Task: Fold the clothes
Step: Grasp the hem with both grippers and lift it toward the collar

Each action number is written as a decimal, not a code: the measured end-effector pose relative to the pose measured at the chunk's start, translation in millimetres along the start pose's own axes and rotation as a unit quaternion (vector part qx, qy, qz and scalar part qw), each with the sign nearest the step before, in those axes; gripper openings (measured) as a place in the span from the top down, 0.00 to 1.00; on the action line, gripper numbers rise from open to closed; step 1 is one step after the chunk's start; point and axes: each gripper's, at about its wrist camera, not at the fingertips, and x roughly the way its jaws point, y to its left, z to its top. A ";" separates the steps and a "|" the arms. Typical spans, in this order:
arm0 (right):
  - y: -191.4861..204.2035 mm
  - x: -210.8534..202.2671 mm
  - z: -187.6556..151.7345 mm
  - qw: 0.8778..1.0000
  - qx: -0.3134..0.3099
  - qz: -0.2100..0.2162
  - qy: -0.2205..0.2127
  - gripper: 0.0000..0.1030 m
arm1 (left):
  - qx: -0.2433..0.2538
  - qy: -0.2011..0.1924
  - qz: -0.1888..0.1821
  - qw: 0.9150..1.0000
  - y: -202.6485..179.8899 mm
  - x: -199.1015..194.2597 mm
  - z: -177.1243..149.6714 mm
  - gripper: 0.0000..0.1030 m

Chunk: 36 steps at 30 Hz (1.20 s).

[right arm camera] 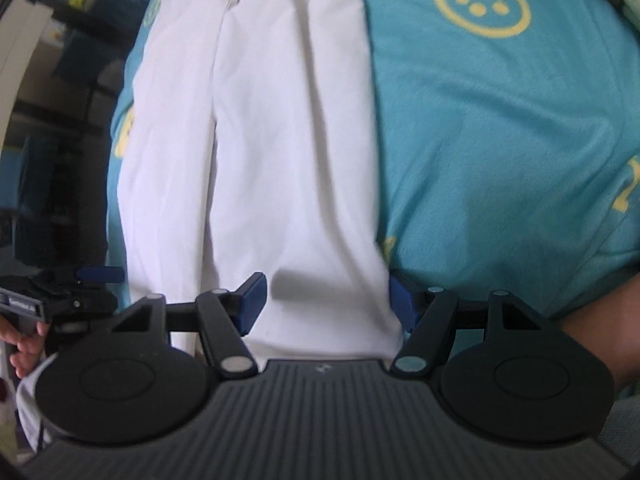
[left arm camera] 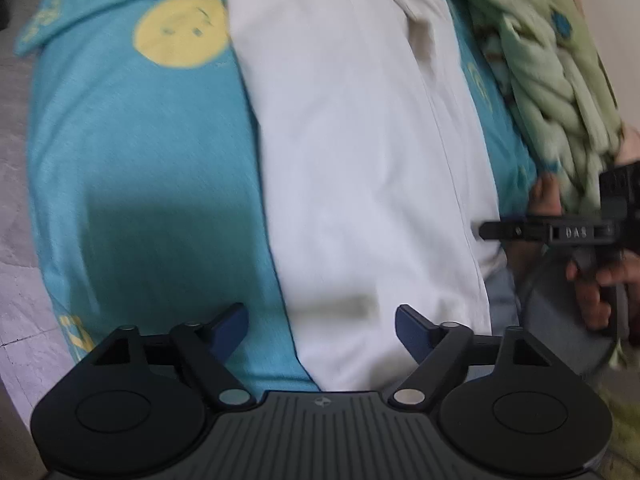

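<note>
A long white garment [left arm camera: 360, 140] lies lengthwise on a teal sheet with yellow smiley faces [left arm camera: 140, 160]. My left gripper [left arm camera: 322, 328] hovers open over the garment's near end, and its left fingertip is over the sheet. In the right wrist view the white garment [right arm camera: 280, 140] shows a lengthwise fold line. My right gripper [right arm camera: 326, 304] stands open, its two blue fingers on either side of the garment's near end, with no pad seen pressing on it. A hand holds each gripper: the right gripper [left arm camera: 560, 232] shows at the edge of the left view, the left gripper [right arm camera: 100, 274] at the edge of the right view.
A crumpled green patterned blanket [left arm camera: 540, 60] lies beside the garment on the far right. Grey tiled floor [left arm camera: 16, 160] shows past the sheet's left edge. Dark shelving [right arm camera: 40, 120] stands beyond the bed. A forearm [right arm camera: 600, 320] rests along the sheet at the right.
</note>
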 end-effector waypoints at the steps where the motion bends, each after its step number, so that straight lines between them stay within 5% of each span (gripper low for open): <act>1: 1.9 0.8 -3.5 1.000 -0.004 0.003 0.009 0.34 | 0.009 0.017 -0.006 1.000 -4.7 3.4 -2.2 0.30; 4: 7.1 3.7 -13.0 0.999 -0.015 0.010 0.035 0.34 | 0.026 0.068 -0.006 0.997 -9.4 19.2 0.7 0.36; 9: 17.3 7.7 -18.7 0.997 -0.047 -0.001 0.054 0.35 | 0.028 0.093 0.017 0.995 -13.5 31.1 10.7 0.40; 11: 21.7 6.4 -20.3 0.997 -0.064 -0.014 0.050 0.49 | 0.027 0.093 0.018 0.995 -20.7 29.9 13.1 0.53; 13: 25.6 3.9 -18.6 0.996 -0.082 -0.017 0.045 0.84 | 0.035 0.085 0.020 0.996 -29.1 29.5 11.6 0.69; 15: 26.8 -0.2 -19.8 0.995 -0.089 -0.007 0.037 0.87 | 0.042 0.080 0.028 0.995 -36.6 29.4 10.3 0.91; 17: 25.9 -7.2 -20.0 0.996 -0.088 0.005 0.024 0.89 | 0.042 0.068 0.042 0.996 -38.3 24.7 10.5 0.95; 20: 21.7 -25.5 -18.4 0.996 -0.080 0.030 0.000 0.90 | 0.023 0.015 0.044 0.999 -42.2 3.0 7.6 0.96; 24: 10.2 -68.7 -15.8 0.994 -0.064 0.071 -0.046 0.90 | -0.016 -0.116 0.000 0.993 -52.0 -53.6 -5.7 0.97; 31: 2.0 -145.7 -7.4 0.978 -0.046 0.145 -0.146 0.91 | -0.055 -0.308 -0.056 0.948 -97.4 -133.5 -55.6 0.97; 36: 11.8 -178.2 -20.1 0.967 -0.061 0.165 -0.186 0.91 | -0.052 -0.365 -0.067 0.927 -151.2 -148.5 -94.0 0.97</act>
